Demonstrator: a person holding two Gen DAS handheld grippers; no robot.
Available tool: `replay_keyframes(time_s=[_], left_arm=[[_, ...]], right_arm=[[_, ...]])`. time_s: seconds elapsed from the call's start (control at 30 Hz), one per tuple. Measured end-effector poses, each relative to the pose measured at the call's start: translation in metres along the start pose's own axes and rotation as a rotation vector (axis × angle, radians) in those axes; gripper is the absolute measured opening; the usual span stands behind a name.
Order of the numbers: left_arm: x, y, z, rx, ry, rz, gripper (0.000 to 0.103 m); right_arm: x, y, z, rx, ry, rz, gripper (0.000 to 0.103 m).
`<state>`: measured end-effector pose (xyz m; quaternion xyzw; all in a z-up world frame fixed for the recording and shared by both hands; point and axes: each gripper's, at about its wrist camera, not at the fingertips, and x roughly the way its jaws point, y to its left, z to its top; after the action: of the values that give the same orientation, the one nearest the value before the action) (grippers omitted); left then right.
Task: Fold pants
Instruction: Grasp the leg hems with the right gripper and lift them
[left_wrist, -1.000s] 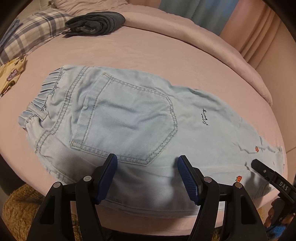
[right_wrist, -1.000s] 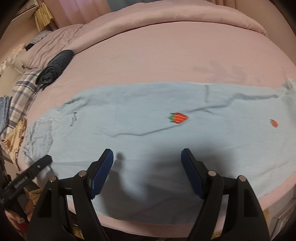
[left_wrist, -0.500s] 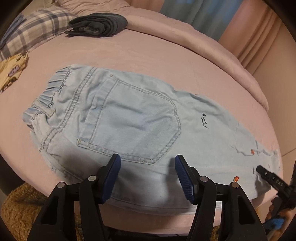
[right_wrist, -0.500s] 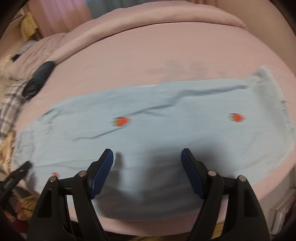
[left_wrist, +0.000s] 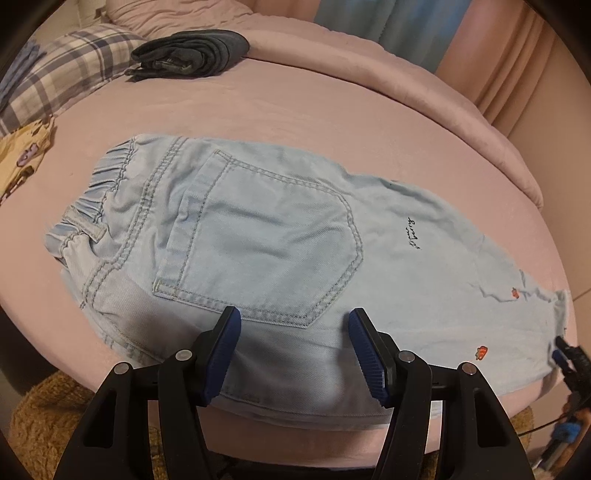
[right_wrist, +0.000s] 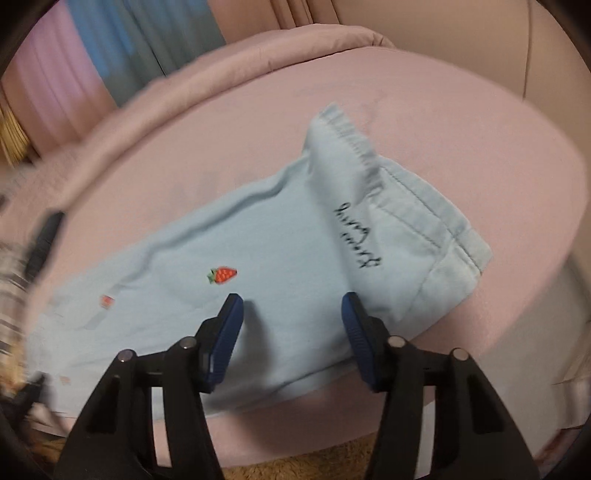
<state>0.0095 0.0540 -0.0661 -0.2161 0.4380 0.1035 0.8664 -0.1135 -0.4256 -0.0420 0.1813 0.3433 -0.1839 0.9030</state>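
Light blue denim pants lie flat on the pink bed, folded lengthwise, waistband at the left, back pocket up, legs running right. My left gripper is open and empty, just above the near edge below the pocket. In the right wrist view the leg end shows its hem, black script and a strawberry patch. My right gripper is open and empty over the near edge of the leg. The right gripper's tip also shows in the left wrist view by the hem.
A folded dark garment and a plaid pillow lie at the far left of the bed. A yellow patterned cloth lies at the left edge. A brown shaggy rug is below the bed's near edge. Curtains hang behind.
My right gripper has swung right along the leg, from mid-leg to the hem end. My left gripper has shifted only slightly near the pocket. Both stay open.
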Motion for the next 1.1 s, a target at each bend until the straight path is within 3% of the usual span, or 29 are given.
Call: replay_keyframes(time_s=[0.07, 0.13, 0.23, 0.4, 0.53, 0.67, 0.77, 0.87, 0.97, 1.1], left_arm=[[0.0, -0.004, 0.0, 0.012, 0.003, 0.028, 0.063], [0.001, -0.009, 0.002, 0.023, 0.006, 0.048, 0.063], [-0.001, -0.02, 0.002, 0.039, 0.009, 0.056, 0.063], [-0.01, -0.055, 0.007, 0.095, -0.003, -0.098, 0.063], [-0.002, -0.086, 0.004, 0.153, 0.037, -0.186, 0.063], [0.01, -0.106, -0.002, 0.218, 0.067, -0.162, 0.063], [0.014, -0.113, -0.007, 0.246, 0.081, -0.152, 0.063], [0.012, -0.117, -0.005, 0.256, 0.079, -0.155, 0.063], [0.009, -0.126, -0.004, 0.262, 0.083, -0.211, 0.063], [0.018, -0.144, -0.006, 0.298, 0.108, -0.237, 0.063]], right_arm=[[-0.015, -0.01, 0.008, 0.026, -0.043, -0.028, 0.054], [-0.031, -0.018, 0.014, 0.012, -0.089, -0.123, 0.061], [-0.043, -0.041, 0.025, 0.025, -0.114, -0.187, 0.061], [-0.036, -0.06, 0.036, 0.027, -0.073, -0.114, 0.053], [-0.025, -0.042, 0.036, -0.026, -0.057, -0.033, 0.052], [0.014, -0.035, 0.03, -0.041, 0.013, -0.103, 0.042], [0.005, -0.021, 0.025, -0.094, -0.052, -0.154, 0.007], [-0.019, -0.025, 0.034, -0.08, -0.121, -0.163, 0.007], [-0.04, -0.032, 0.032, -0.05, -0.17, -0.147, 0.006], [-0.015, -0.041, 0.024, 0.009, -0.094, -0.166, 0.007]])
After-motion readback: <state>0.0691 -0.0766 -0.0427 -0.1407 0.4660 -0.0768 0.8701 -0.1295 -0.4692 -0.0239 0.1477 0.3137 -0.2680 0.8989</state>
